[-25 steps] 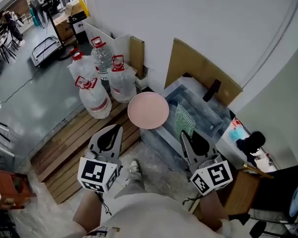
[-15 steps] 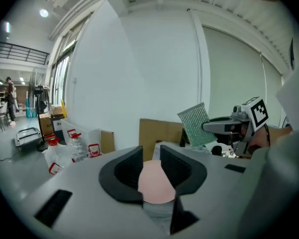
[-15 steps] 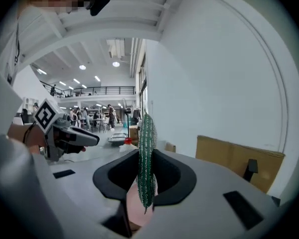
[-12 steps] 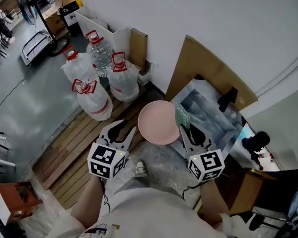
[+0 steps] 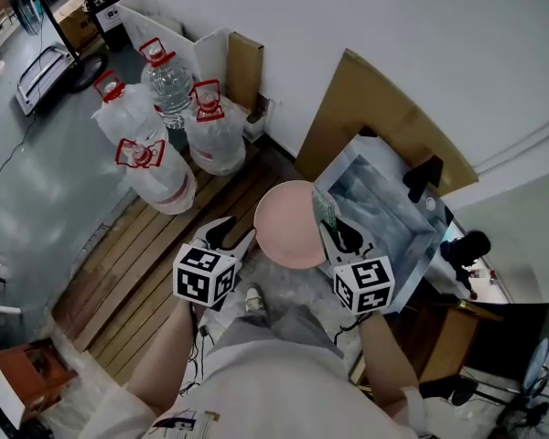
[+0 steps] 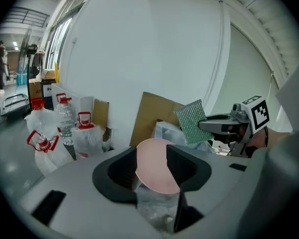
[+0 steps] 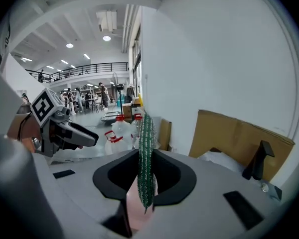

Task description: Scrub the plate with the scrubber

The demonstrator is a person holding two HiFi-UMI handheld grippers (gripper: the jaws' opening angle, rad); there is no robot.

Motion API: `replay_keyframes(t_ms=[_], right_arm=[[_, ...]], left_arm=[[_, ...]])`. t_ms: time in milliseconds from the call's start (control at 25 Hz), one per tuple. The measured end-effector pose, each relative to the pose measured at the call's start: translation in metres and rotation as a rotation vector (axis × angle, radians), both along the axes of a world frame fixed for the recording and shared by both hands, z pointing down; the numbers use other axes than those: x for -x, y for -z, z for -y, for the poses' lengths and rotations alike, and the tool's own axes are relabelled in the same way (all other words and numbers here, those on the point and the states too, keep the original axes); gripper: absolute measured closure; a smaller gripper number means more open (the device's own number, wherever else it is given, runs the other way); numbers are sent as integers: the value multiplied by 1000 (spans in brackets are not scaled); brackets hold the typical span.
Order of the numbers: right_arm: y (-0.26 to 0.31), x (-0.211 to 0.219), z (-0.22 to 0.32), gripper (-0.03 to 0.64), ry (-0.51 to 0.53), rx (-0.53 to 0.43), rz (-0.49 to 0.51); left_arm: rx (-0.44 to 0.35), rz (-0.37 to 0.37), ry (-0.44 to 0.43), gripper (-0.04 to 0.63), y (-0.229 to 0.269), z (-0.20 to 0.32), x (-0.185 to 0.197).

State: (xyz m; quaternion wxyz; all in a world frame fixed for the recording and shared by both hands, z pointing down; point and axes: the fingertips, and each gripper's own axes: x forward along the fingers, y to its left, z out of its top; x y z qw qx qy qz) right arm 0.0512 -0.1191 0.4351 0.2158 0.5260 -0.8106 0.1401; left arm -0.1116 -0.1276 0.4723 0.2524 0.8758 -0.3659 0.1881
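Observation:
A round pink plate [image 5: 291, 224] sits tilted at the near corner of the plastic-covered sink [image 5: 389, 210]. My left gripper [image 5: 236, 237] is at the plate's left edge. Its jaws have just been opening and now stand wide. In the left gripper view the plate [image 6: 154, 163] shows just ahead of the left gripper [image 6: 151, 156], with no pad pressing on it. My right gripper [image 5: 334, 230] is at the plate's right edge, shut on a green mesh scrubber [image 5: 324, 210]. The scrubber [image 7: 146, 153] stands edge-on in the right gripper [image 7: 147, 169], with the plate [image 7: 137, 210] below.
Several large water jugs [image 5: 156, 149] stand at the far left against the wall. Cardboard sheets [image 5: 384, 108] lean behind the sink. A wooden pallet [image 5: 137, 263] covers the floor at the left. The person's shoe [image 5: 253, 300] is below the plate.
Both grippers have come down and in toward the plate, one on each side. The left jaws went from shut to wide open. The scrubber stays gripped in the right.

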Motion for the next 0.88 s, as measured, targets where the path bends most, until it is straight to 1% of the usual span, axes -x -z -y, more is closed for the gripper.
replay_keyframes(t_ms=[360,640,760,840,880], right_arm=[[-72,-14,30,511,7,136,-85],[-123,-34,49,511,15,204,-202],[-138,-35,56,511,38,226,-281],[-146,-31,61,512,67,221,-327],[-150,-28,63,512,88,217,-340]], left_arm=[[223,-34,42,406,-80,11,-17],[378,-50,90,407,-139,16,-36],[415,-48,122,407,-154,17,-37],[427,-41,138,410,-160,17,-38],[431,-33,140,434,-163,17,-39]])
